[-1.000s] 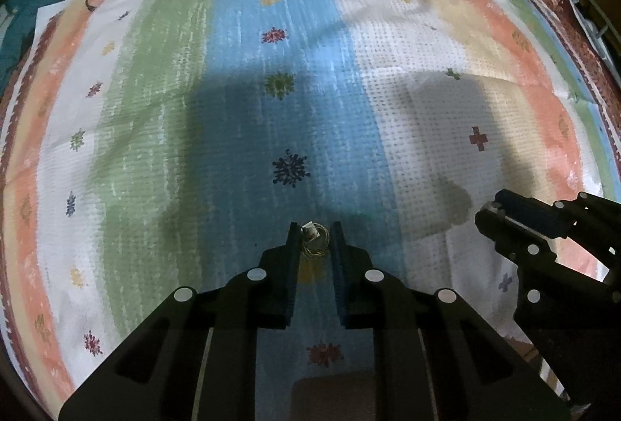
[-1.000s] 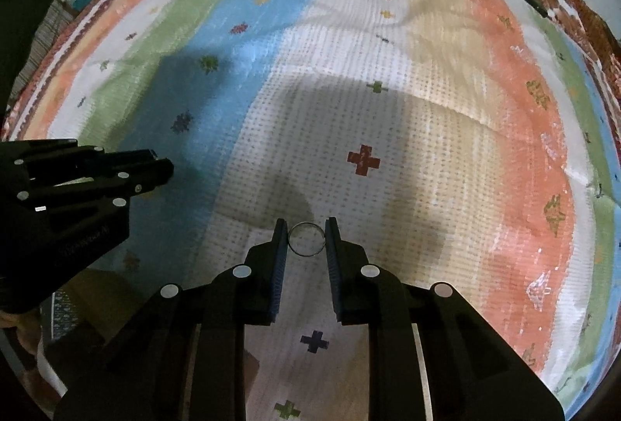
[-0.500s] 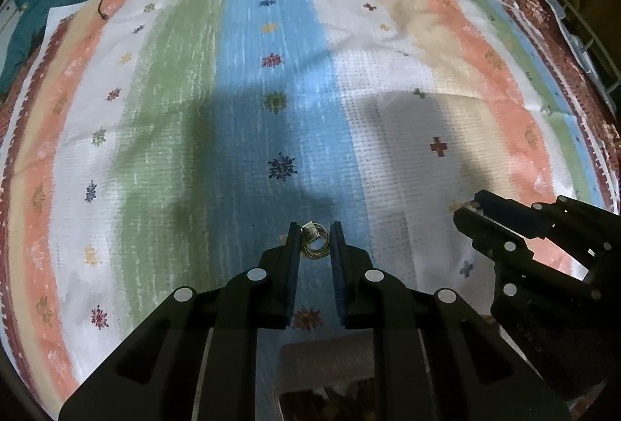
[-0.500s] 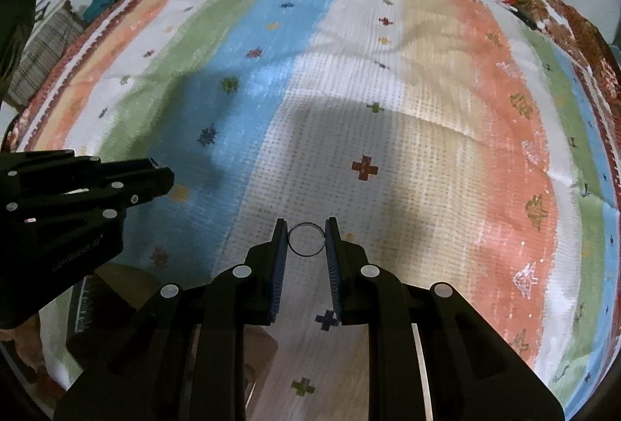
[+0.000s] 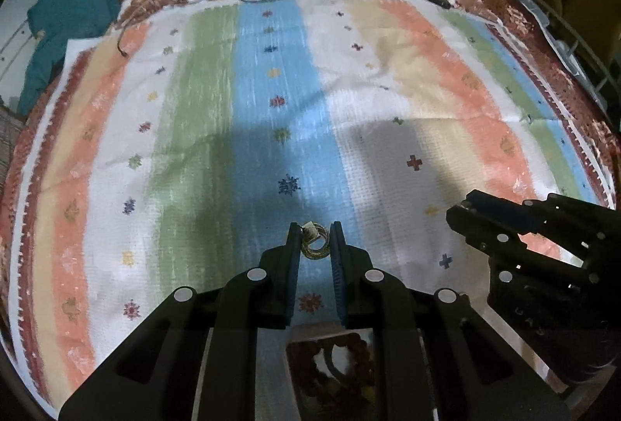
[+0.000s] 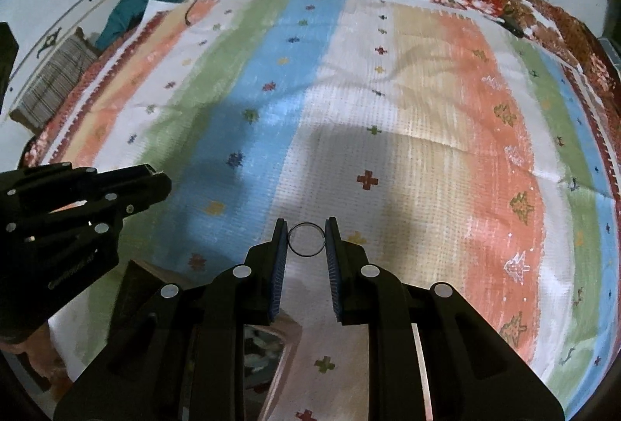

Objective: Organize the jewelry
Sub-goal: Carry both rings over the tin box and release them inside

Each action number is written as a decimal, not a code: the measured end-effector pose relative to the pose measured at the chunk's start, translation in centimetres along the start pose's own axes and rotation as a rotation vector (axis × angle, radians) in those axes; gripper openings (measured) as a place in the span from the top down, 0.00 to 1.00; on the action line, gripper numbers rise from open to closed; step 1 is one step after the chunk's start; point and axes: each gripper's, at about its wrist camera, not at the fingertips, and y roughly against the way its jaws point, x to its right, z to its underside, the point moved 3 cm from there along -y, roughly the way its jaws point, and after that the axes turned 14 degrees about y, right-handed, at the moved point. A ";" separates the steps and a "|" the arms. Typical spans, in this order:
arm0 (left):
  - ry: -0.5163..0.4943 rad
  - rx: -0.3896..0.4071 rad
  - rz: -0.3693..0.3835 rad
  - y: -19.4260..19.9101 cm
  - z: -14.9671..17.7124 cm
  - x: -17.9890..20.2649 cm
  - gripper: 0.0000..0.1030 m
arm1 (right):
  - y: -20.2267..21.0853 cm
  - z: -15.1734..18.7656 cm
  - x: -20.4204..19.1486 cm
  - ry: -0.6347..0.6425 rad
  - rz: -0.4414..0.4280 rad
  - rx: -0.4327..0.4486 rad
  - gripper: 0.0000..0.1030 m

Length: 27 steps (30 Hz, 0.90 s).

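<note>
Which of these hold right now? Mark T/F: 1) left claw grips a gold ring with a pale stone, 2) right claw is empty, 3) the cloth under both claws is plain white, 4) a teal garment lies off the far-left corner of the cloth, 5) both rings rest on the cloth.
1) The left claw is shut on a gold ring with a pale stone. True.
2) False. The right claw pinches a thin plain ring.
3) False. The striped cloth has green, blue, white, beige and orange bands.
4) The teal garment lies off its far-left corner. True.
5) False. Each ring sits between claw pads, above the cloth.
</note>
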 end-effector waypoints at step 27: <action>0.016 0.096 0.089 7.7 3.9 0.2 0.86 | 6.3 2.6 -3.6 0.061 -0.030 0.092 0.80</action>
